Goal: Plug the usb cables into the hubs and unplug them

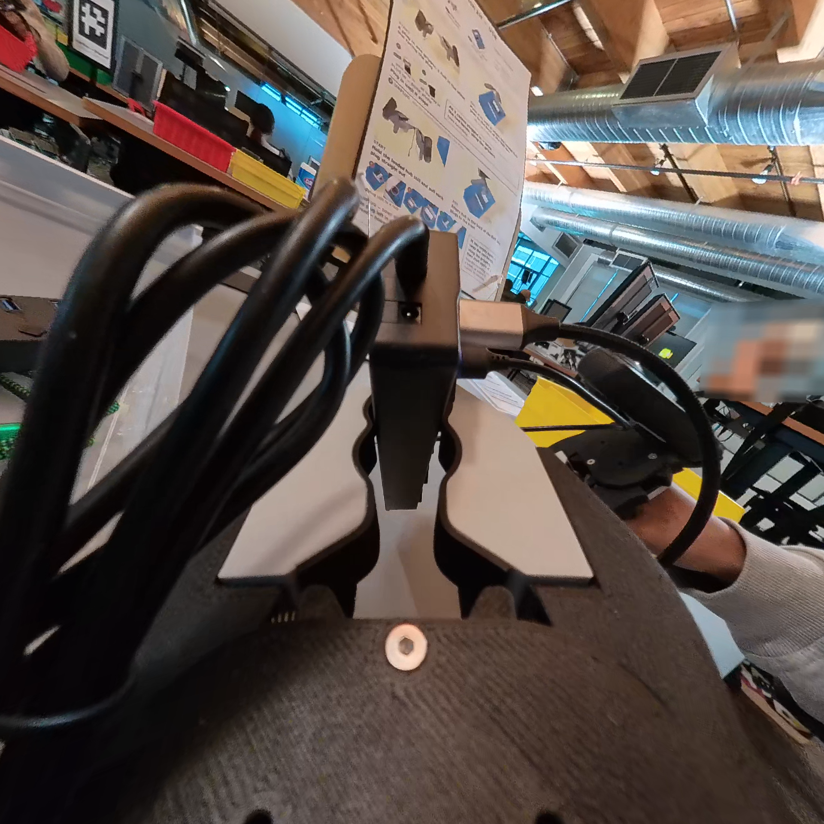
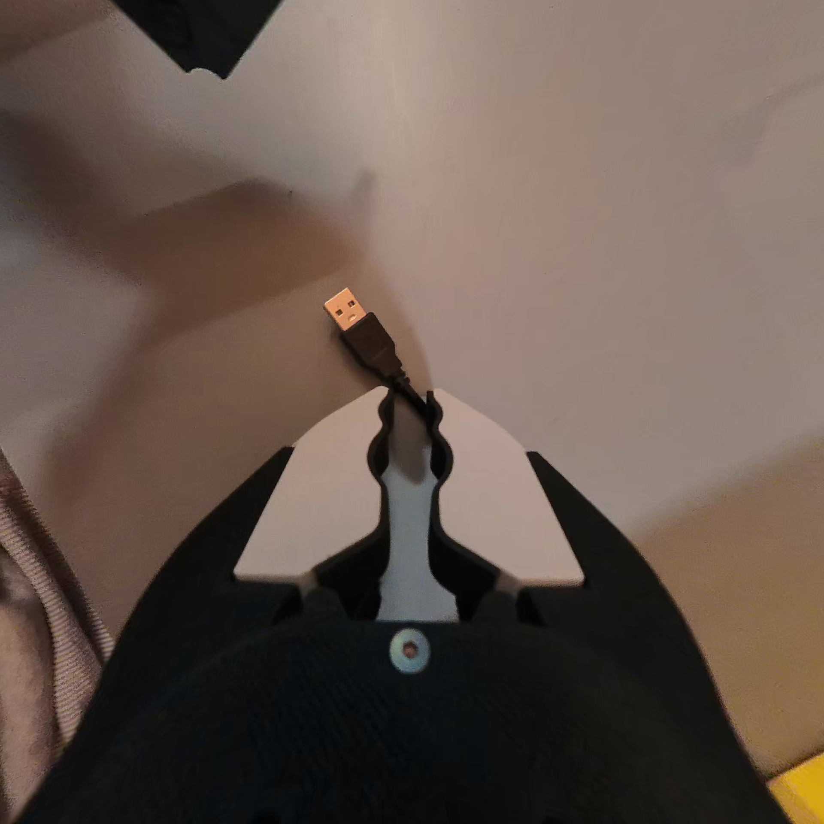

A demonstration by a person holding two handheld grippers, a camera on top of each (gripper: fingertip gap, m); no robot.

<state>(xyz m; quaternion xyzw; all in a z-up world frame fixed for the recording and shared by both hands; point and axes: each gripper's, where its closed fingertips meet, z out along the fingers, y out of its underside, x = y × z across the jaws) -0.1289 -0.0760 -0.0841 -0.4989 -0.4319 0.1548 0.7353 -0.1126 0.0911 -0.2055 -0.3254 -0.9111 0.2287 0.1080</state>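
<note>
In the left wrist view my left gripper (image 1: 408,414) is shut on a black USB hub (image 1: 414,356) and holds it upright and raised. A grey plug (image 1: 490,323) and a black plug (image 1: 477,356) sit in its right side. Several black cables (image 1: 200,356) loop from its top down the left. The right gripper (image 1: 633,446) shows farther off at the right, held by a hand. In the right wrist view my right gripper (image 2: 410,397) is shut on the thin cable just behind a black USB plug (image 2: 356,325). The plug juts past the fingertips over the white table (image 2: 579,223).
An instruction sheet on cardboard (image 1: 446,133) stands behind the hub. A yellow bin (image 1: 562,414) sits at the right. Red and yellow bins (image 1: 191,133) line a shelf at the back left. A dark object (image 2: 200,31) lies at the table's top left. A sleeve (image 2: 26,579) shows at the left. Left tips to right tips: about 20 centimetres.
</note>
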